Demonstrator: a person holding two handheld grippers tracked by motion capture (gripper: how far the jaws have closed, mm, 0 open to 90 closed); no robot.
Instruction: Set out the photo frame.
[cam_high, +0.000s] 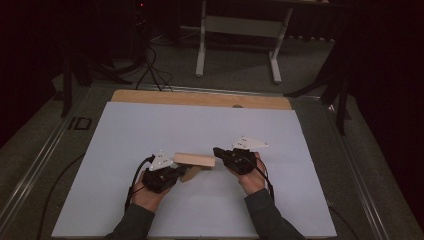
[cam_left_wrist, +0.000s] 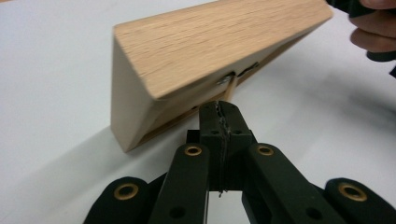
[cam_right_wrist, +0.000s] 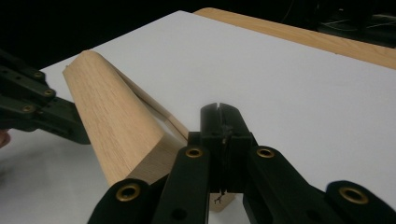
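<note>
One wooden box (cam_high: 194, 160) is sitting near the middle of the white sheet (cam_high: 200, 125) covering the table, tilted up off the surface, between the two grippers. Its broad oak-grain face is pointing upward in the left gripper view (cam_left_wrist: 219, 42), and its open underside with a thin inner panel is facing down toward the sheet. A small metal fitting (cam_left_wrist: 227, 80) is showing at the underside edge.

Left gripper (cam_left_wrist: 219, 109) is sitting at the near-left end of the box, jaws pressed together with no gap, tips just below the metal fitting and a thin wooden strip there; whether they are pinching anything cannot be told. The person's left hand (cam_high: 147, 192) is holding it from the near edge.

Right gripper (cam_right_wrist: 219, 112) is sitting at the right end of the box, jaws likewise pressed flat together, lying just beside the box's end edge. The right hand (cam_high: 252, 177) is gripping it.

Wooden table edge (cam_high: 200, 98) is showing beyond the sheet.
</note>
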